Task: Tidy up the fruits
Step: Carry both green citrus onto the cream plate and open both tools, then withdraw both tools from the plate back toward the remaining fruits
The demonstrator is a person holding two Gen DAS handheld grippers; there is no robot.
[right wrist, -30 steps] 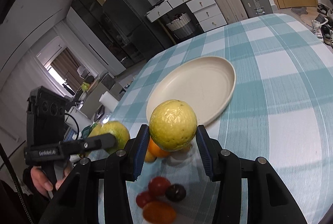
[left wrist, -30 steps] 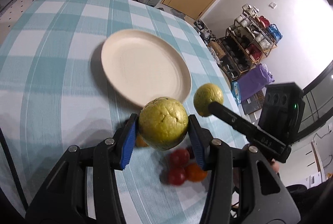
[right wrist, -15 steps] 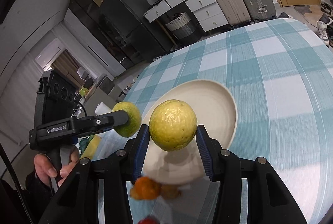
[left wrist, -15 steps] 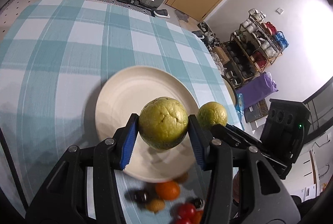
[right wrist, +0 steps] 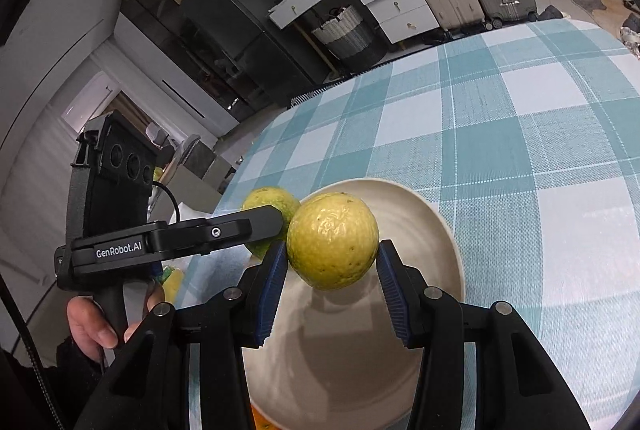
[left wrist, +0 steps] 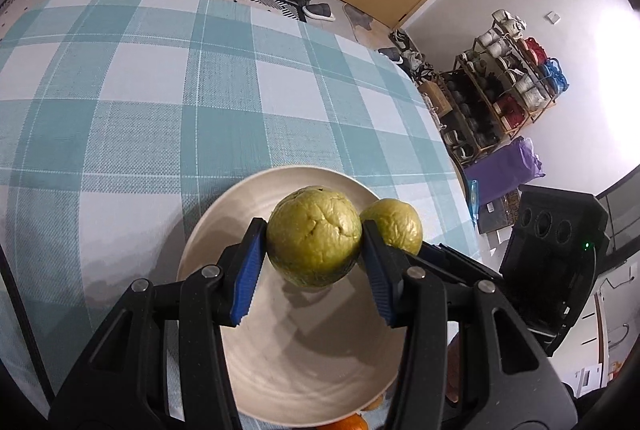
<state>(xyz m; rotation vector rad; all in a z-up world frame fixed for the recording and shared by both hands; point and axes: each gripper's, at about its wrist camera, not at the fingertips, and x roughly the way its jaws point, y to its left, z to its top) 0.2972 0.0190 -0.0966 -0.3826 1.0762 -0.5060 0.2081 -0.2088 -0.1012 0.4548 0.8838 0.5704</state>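
Two round, wrinkled yellow-green fruits held over a cream plate.

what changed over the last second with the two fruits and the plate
Both grippers carried their fruit forward from over the small fruits to above the plate. The left gripper stays shut on its green fruit, the right gripper on its yellow fruit. Nothing was released.

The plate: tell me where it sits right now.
The cream plate lies on the checked tablecloth, directly beneath both held green fruits in each wrist view, with small orange fruit at its near rim.
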